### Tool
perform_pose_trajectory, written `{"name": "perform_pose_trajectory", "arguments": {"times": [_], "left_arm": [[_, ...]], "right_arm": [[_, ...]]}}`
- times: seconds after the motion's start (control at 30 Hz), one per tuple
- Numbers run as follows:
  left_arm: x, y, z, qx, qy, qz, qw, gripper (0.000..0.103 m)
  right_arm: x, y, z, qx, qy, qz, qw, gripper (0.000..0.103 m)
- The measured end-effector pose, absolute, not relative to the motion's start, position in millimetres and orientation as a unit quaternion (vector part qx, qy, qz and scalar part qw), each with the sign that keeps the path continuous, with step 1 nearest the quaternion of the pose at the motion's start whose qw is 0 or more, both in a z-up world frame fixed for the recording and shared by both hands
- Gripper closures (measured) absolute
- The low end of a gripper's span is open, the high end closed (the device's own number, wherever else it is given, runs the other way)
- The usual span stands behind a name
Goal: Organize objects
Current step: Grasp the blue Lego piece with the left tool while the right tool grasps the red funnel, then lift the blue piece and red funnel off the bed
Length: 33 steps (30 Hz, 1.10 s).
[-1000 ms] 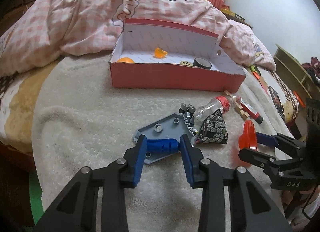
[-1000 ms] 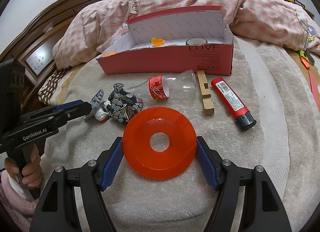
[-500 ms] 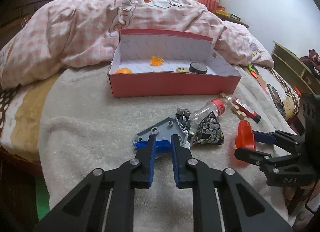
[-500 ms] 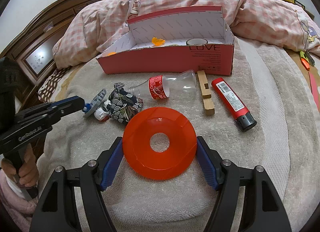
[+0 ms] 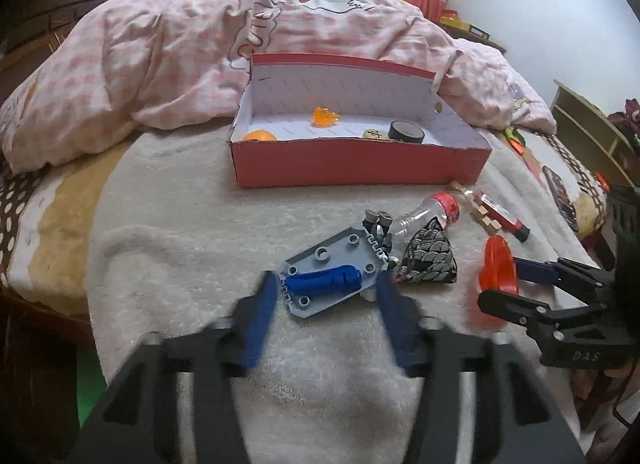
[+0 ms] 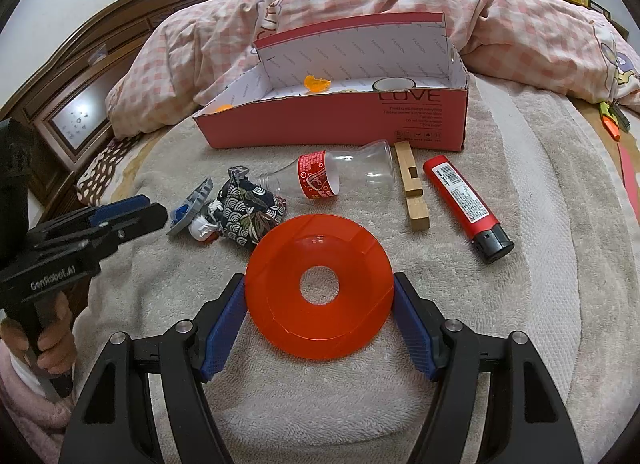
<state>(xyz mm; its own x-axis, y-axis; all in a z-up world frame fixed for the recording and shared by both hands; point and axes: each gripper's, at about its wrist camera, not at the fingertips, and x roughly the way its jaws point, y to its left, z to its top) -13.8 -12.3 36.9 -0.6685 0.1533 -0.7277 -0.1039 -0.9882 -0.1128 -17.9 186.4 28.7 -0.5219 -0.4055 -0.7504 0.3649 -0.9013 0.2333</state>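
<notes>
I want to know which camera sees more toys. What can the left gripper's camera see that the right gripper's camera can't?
Only the left view shows the blue cylinder on the grey studded plate from above, between the opening left gripper fingers, untouched, and a shelf.

Only the right view shows the orange disc's hole, the box's LOVE lettering, and a hand.

Both show the red box, plastic bottle, patterned pouch, wooden block and red tube.

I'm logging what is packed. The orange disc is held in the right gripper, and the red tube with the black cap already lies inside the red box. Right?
Not quite. The right gripper does hold the orange disc, but the red tube lies on the blanket in front of the red box, beside the wooden block. The right wrist view shows it.
</notes>
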Motion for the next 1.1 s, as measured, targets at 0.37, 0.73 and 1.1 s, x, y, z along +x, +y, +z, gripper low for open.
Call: {"name": "perform_pose_trajectory", "arguments": {"times": [0.37,0.73,1.1], "left_arm": [[-31.3,-30.7,20.1,-0.416,-0.088,0.903,0.062,0.046],[-28.7,-23.8,22.8,-0.406,-0.079,0.904,0.107,0.079],[-22.9,-44.1,27.5,-0.403,-0.078,0.910,0.059,0.095]], "right_arm": [[-18.9,185.7,28.9,0.436,-0.026,-0.872,0.223,0.031],[-19.4,184.4,28.7,0.434,-0.023,-0.873,0.222,0.031],[-19.2,184.3,28.7,0.434,-0.022,-0.873,0.222,0.031]]}}
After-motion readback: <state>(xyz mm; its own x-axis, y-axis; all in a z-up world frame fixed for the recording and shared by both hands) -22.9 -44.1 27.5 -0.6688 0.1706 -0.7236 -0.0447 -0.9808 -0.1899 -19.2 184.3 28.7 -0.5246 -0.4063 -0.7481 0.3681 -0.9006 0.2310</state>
